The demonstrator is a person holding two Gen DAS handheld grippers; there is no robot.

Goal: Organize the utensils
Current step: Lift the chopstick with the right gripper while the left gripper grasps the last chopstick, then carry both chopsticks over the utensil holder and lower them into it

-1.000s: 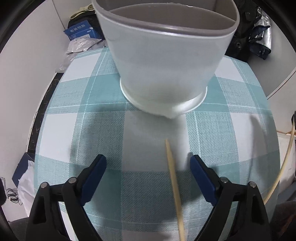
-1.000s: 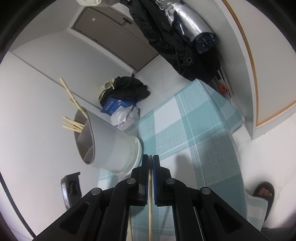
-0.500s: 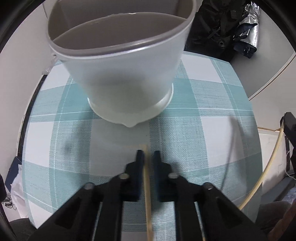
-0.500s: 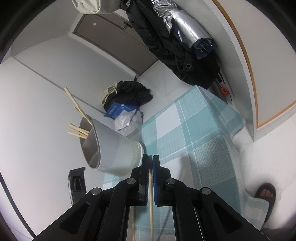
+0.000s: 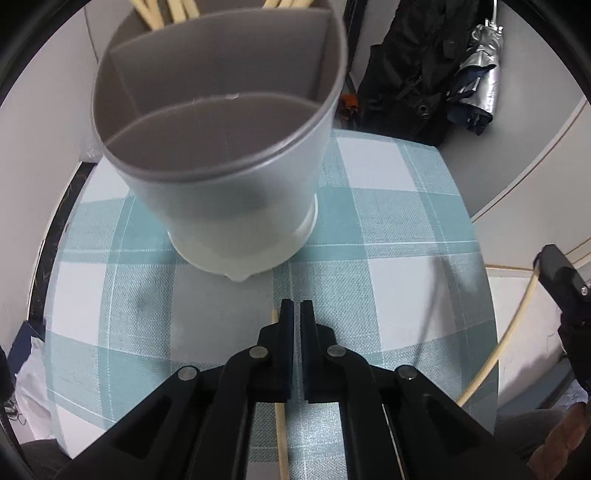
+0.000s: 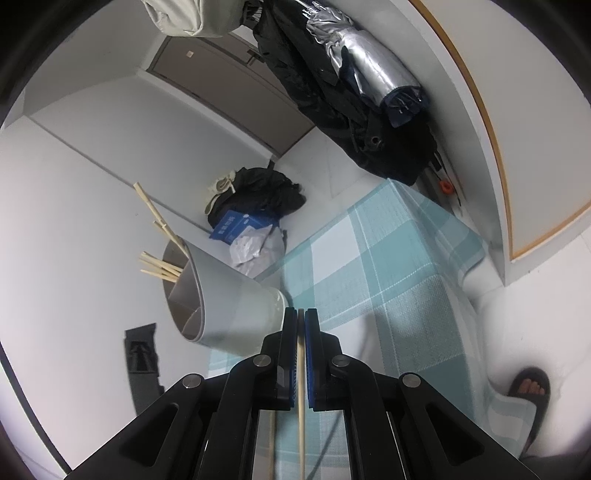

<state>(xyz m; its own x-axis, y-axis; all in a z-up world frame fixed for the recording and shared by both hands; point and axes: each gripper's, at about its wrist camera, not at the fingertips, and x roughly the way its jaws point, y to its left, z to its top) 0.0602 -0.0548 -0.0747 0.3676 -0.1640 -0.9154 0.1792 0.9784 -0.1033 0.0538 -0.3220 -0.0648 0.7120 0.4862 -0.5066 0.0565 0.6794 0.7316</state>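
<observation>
Grey divided holder [image 5: 236,192] stands on check cloth [image 5: 388,240], stored chopsticks [image 5: 173,14] in its far compartment. Left gripper [image 5: 297,314] just in front of holder, jaws have just been closing and are now clenched; loose chopstick [image 5: 281,435] runs under its left finger, not visibly between the pads. Right gripper [image 6: 301,314] right of holder, clamped on held chopstick [image 6: 301,406], clear of the cloth
</observation>
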